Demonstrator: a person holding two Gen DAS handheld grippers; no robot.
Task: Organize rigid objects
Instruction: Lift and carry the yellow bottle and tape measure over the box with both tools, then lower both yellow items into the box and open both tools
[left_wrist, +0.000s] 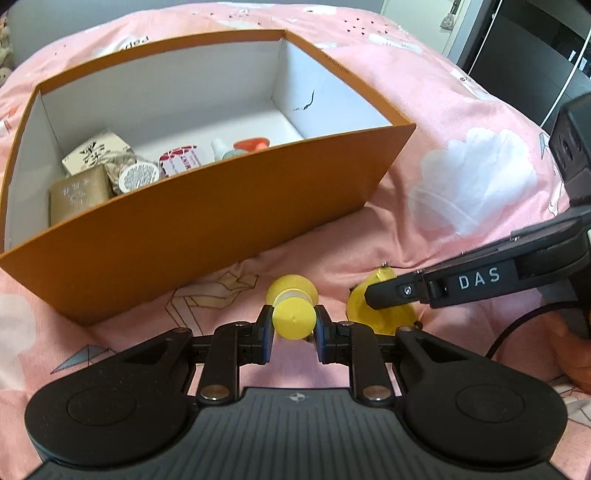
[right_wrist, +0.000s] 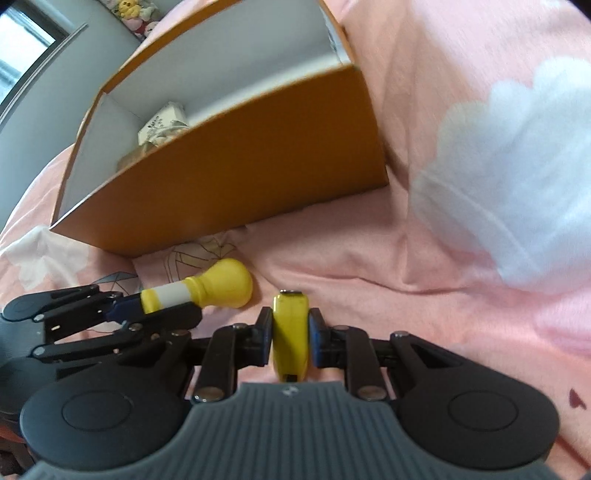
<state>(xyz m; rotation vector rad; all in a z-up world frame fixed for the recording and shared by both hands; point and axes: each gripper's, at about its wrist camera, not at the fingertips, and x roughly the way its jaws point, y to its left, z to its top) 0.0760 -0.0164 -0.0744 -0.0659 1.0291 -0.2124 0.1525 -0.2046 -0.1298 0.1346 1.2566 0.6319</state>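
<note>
Yellow bottle (left_wrist: 294, 317) in the closed left gripper (left_wrist: 294, 325) and yellow clip (right_wrist: 290, 332) in the closed right gripper (right_wrist: 290, 334) can slip or collide below the box (left_wrist: 221, 206).

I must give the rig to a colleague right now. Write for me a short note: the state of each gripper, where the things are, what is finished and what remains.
Left gripper: shut on the yellow bulb-shaped bottle, low over the pink bedsheet.
Right gripper: shut on the flat yellow object, also just in front of the box.
Orange box: open, on the bed ahead of both grippers. Small cartons, a round jar and a few other items already lie at its left end; the right part is bare.
Done: those items are in the box.
Left: put both yellow things into the box, probably in the free right part.
</note>
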